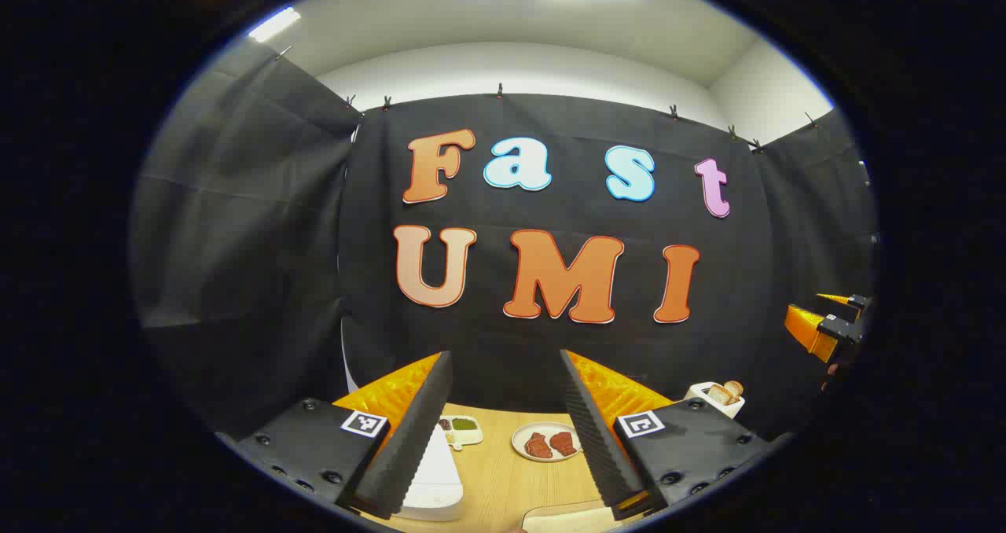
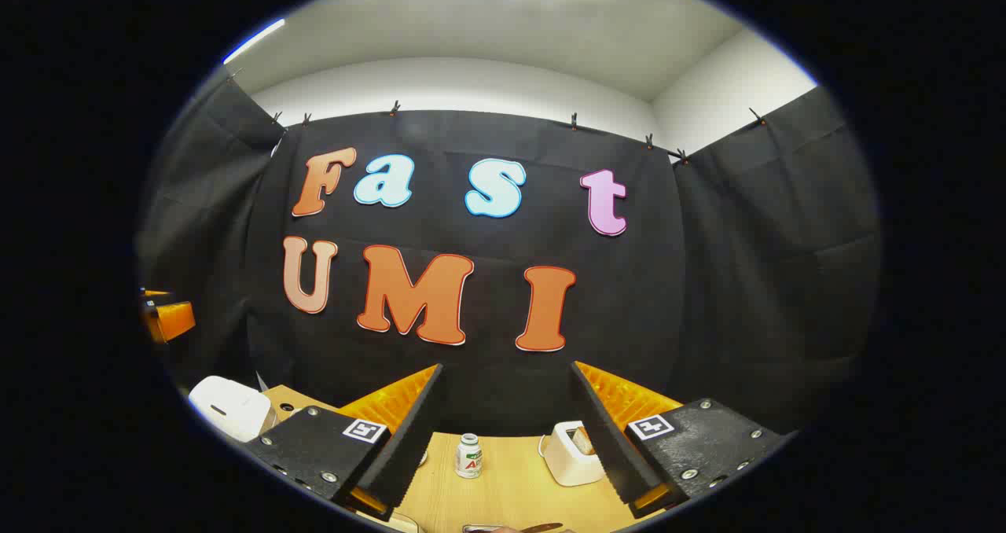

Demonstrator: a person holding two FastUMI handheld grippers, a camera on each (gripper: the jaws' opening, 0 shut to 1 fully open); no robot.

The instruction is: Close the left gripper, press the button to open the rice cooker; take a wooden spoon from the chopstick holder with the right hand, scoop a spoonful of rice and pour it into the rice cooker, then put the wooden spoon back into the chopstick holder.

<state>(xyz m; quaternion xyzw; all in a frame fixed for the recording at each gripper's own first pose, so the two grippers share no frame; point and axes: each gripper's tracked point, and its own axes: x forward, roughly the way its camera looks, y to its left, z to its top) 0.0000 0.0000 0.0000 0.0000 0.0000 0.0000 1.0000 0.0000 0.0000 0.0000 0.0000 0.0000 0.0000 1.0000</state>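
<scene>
My left gripper (image 1: 506,358) is held high above the wooden table (image 1: 503,478), open, with nothing between its fingers. Below it, a white rounded appliance, apparently the rice cooker (image 1: 431,478), shows partly behind the left finger. In the right gripper view the rice cooker (image 2: 228,407) sits at the far left on the table (image 2: 511,494), lid down. My right gripper (image 2: 506,368) is open too and holds nothing, well above the table. Each gripper sees the other off to the side: the right one (image 1: 825,328) and the left one (image 2: 165,317).
A small tray of green and brown bits (image 1: 461,429) and a plate with red meat pieces (image 1: 548,442) lie at the table's back. A white toaster with bread (image 1: 719,395) (image 2: 574,453) stands to the right. A small white bottle (image 2: 469,454) stands mid-table.
</scene>
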